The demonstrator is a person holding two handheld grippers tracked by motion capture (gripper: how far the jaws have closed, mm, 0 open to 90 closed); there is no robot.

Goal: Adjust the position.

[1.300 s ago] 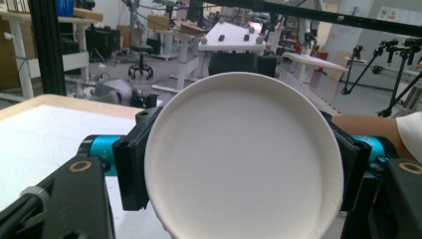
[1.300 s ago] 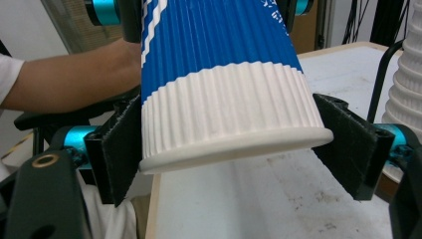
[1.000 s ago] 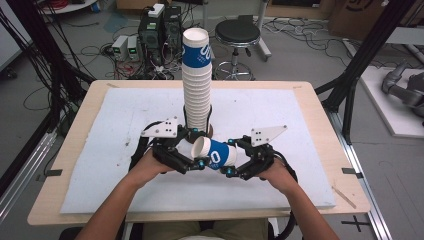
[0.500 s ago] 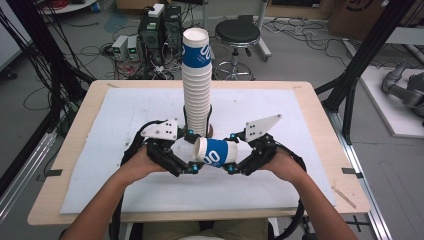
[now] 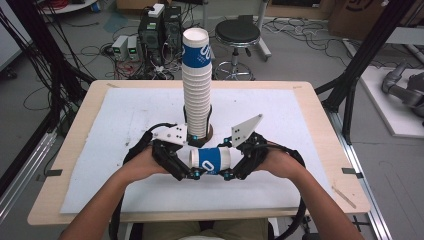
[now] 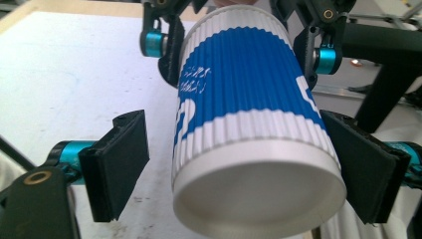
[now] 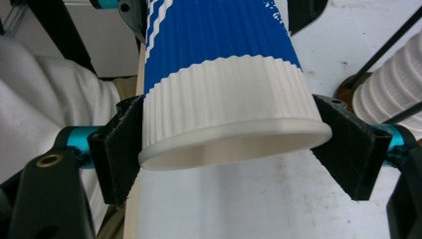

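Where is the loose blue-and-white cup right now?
In the high view the cup lies sideways between the left gripper and right gripper, just in front of the tall cup stack, near the table's middle.

Tall cup stack (image 5: pixel 196 85) close behind both claws; open white mat (image 5: pixel 310 125) on either side.

High view looked down and forward over the table (image 5: pixel 125 115); 2 gripper views faced each other at close range, sharing the cup (image 5: pixel 212 160) from opposite ends.
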